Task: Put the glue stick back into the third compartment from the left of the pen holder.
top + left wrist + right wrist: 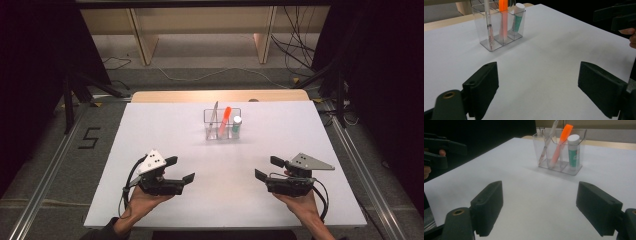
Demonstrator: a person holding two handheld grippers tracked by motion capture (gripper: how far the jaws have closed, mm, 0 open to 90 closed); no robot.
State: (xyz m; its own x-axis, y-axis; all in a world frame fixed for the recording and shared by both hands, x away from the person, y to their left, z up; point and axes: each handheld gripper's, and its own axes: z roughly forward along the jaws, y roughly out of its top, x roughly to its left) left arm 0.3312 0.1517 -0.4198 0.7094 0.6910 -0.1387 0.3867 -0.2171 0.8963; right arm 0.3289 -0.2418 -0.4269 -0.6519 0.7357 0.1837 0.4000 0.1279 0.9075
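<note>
Item, nearest the high camera: two hand-held grippers, resting low over the near half of the white table [150,125]. Left gripper [181,170], carried in the person's left hand [145,202], jaws spread wide with nothing between them; its own view looked across bare tabletop between the two black pads. Right gripper [266,168], in the right hand [300,202], jaws likewise spread and empty. Both were turned inward toward the middle of the table, probably a ready stance, each jaw pair already wide enough to take a slim object. Item, farther back at mid-table, well apart from both grippers: one clear three-compartment holder [222,125], standing upright. Left compartment held a slim white pen [214,116], leaning; the middle one an orange marker [225,119], leaning, cap end up; the right one a small white-capped tube [236,126] with green print, upright. The leaning tops stood above the rim, so they were likely the easiest places to grip. Nothing yet touched.
</note>
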